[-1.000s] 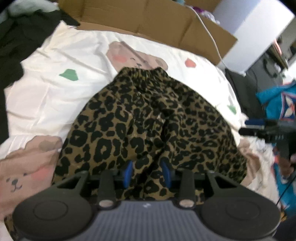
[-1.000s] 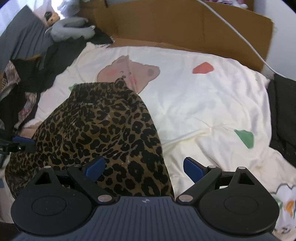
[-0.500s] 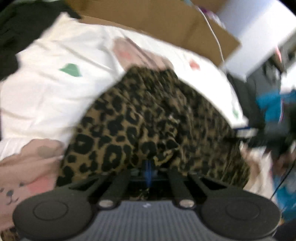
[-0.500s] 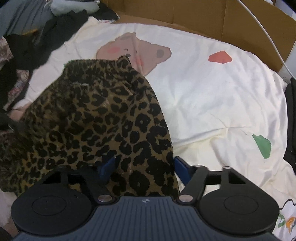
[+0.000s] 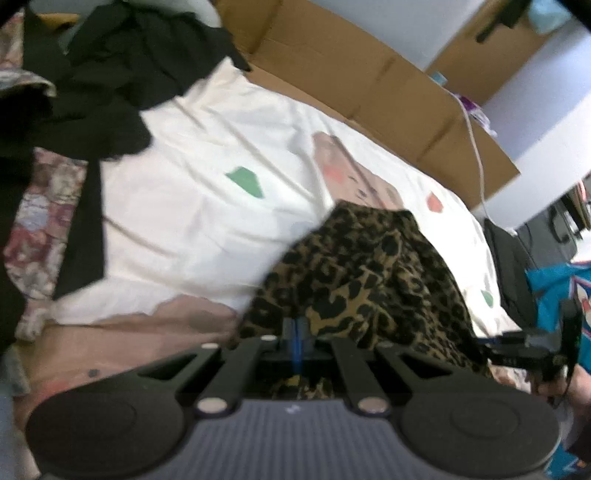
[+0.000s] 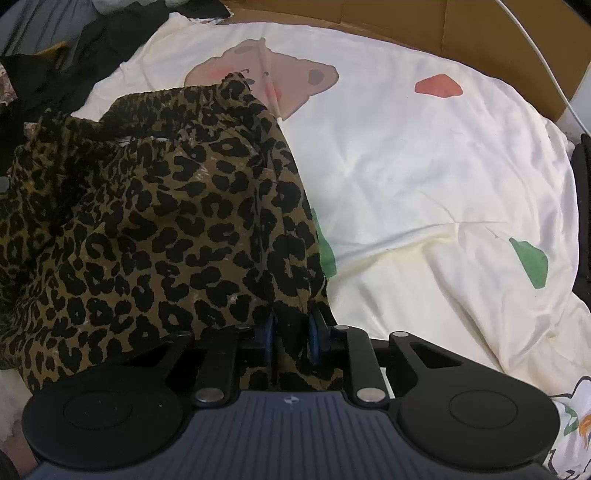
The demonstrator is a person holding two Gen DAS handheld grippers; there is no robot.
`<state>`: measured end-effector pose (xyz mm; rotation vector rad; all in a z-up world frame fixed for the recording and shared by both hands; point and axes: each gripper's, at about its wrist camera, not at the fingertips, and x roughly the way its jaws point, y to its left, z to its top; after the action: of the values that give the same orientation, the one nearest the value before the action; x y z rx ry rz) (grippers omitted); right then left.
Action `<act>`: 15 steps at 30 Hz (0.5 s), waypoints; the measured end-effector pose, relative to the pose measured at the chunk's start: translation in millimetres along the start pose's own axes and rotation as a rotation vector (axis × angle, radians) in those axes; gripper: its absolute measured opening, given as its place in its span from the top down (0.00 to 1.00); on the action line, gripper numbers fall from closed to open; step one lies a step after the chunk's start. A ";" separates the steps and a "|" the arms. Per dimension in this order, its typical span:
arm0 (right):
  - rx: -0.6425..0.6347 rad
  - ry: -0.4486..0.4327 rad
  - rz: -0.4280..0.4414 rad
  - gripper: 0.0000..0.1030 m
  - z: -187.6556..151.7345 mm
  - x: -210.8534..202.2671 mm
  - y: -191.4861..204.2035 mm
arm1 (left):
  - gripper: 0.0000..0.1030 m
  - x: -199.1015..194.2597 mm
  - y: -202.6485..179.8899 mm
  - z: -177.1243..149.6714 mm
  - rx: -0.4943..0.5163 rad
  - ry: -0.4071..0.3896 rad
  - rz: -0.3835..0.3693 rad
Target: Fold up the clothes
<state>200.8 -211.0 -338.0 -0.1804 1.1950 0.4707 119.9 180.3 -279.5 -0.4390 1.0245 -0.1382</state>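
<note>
Pressed together, the left gripper has its blue pads pinching an edge of the leopard-print garment, which bunches just ahead of it and spreads off to its right over the cream bedsheet. Right gripper has just been closing, and its blue pads now nip a fold of the same garment's near edge, the cloth stretching ahead and to its left, with bare sheet on its right and a cardboard box beyond.
</note>
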 end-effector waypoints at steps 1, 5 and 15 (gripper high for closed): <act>0.001 0.002 -0.001 0.82 0.3 0.3 -0.4 | 1.00 -0.5 5.3 3.2 -0.006 -0.006 0.015; -0.011 0.004 -0.012 0.81 1.6 2.1 1.2 | 1.00 1.4 27.0 9.8 -0.023 -0.004 0.078; -0.020 -0.062 -0.039 0.59 3.3 -15.8 4.3 | 0.84 -2.6 10.8 17.4 0.020 -0.023 0.007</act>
<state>197.2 -210.0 -321.7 -0.2052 1.1246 0.4512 132.4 195.9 -274.3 -0.4178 1.0013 -0.1367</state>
